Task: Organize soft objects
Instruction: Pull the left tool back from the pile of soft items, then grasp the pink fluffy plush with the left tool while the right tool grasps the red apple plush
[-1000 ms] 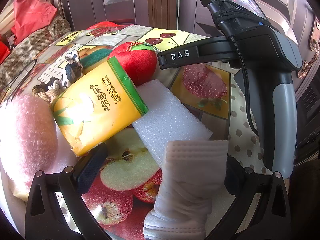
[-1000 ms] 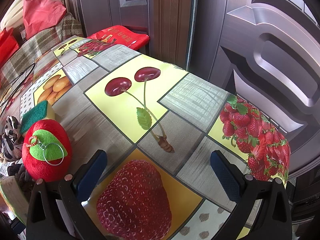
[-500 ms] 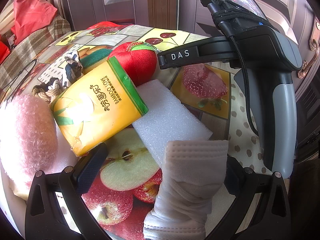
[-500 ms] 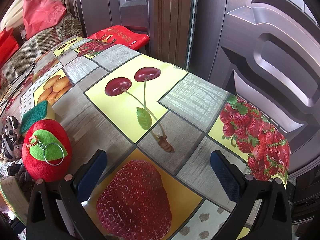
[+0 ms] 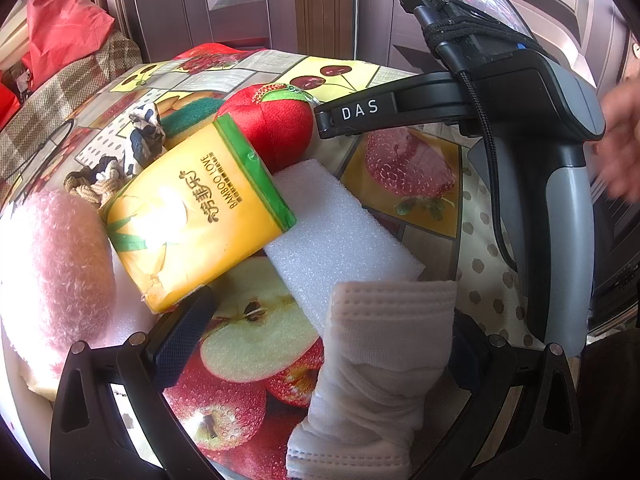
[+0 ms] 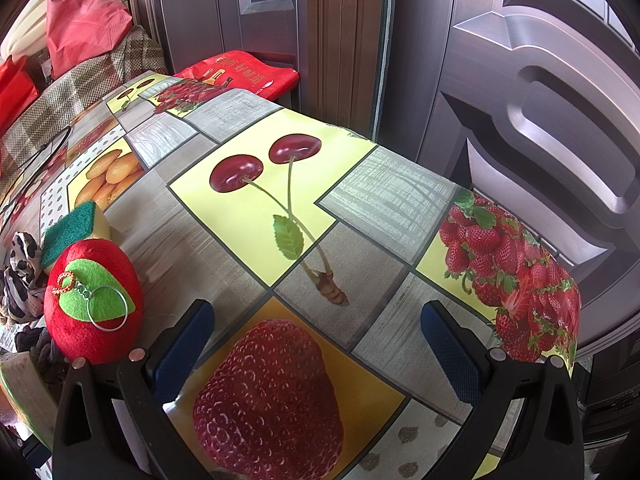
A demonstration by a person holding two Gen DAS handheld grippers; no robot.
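My left gripper [image 5: 320,332] is open over a pile of soft things: a folded white face mask [image 5: 376,364] lies between its fingers against the right one, a white foam block [image 5: 340,240] behind it, a yellow tissue pack [image 5: 200,216], a red plush apple [image 5: 272,128] and a pink fluffy cloth [image 5: 52,272]. My right gripper [image 6: 320,344] is open and empty, resting low on the fruit-print tablecloth [image 6: 248,208]. Its body shows in the left wrist view [image 5: 540,120]. The plush apple [image 6: 94,300] and a green sponge [image 6: 74,226] lie to its left.
A knotted rope [image 5: 90,184] and a patterned cloth [image 5: 144,136] lie behind the tissue pack. A bare hand [image 5: 620,148] is blurred at the right edge. Dark doors [image 6: 540,80] stand behind the table; a red bag [image 6: 84,20] sits on a chequered seat at left.
A blurred hand has come into the left wrist view at the right edge, by the right gripper's handle. Both grippers and the objects have not moved.
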